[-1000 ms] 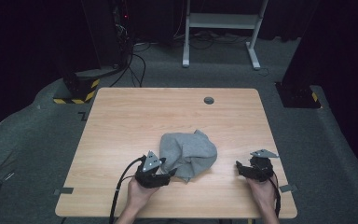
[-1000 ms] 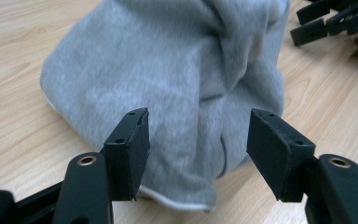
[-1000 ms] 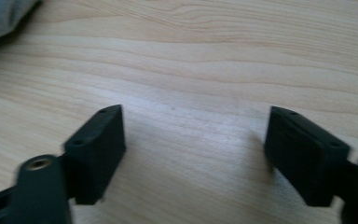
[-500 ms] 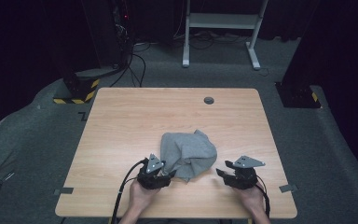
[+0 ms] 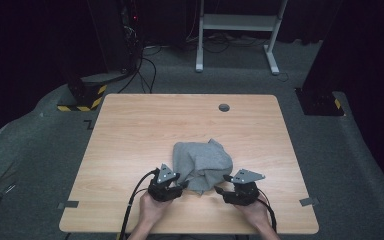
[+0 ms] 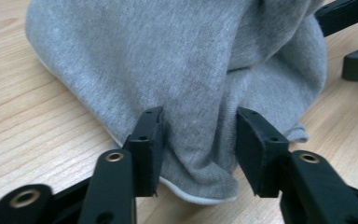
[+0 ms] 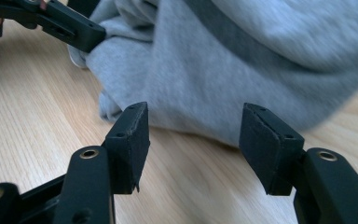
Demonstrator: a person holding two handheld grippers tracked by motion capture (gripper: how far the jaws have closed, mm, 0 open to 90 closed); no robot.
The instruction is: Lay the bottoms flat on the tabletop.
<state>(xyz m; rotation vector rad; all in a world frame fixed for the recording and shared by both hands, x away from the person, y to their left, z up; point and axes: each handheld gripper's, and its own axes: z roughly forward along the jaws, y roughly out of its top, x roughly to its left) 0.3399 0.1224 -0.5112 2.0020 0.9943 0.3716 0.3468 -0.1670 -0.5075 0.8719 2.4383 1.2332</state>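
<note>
Your right gripper [image 5: 226,190] has slid left along the near edge since 1 second ago and now sits just beside the grey cloth [image 5: 201,164], while your left gripper [image 5: 179,186] has stayed put at the cloth's near-left corner.

Your left gripper's 2 jaws stand partly open in the left gripper view, with a fold of the cloth's hem [image 6: 200,186] lying between them. The fabric touches the inner faces of both pads, yet the jaws are not pinched flat on it, so it reads as a loose straddle, not a firm grip.

Your right gripper's jaws are wide apart in the right gripper view, with bare table [image 7: 37,116] between them. The cloth's edge [image 7: 200,123] lies just beyond the tips, near but not touching.

That cloth lies crumpled on the near middle of the wooden table, between your 2 hands.
</note>
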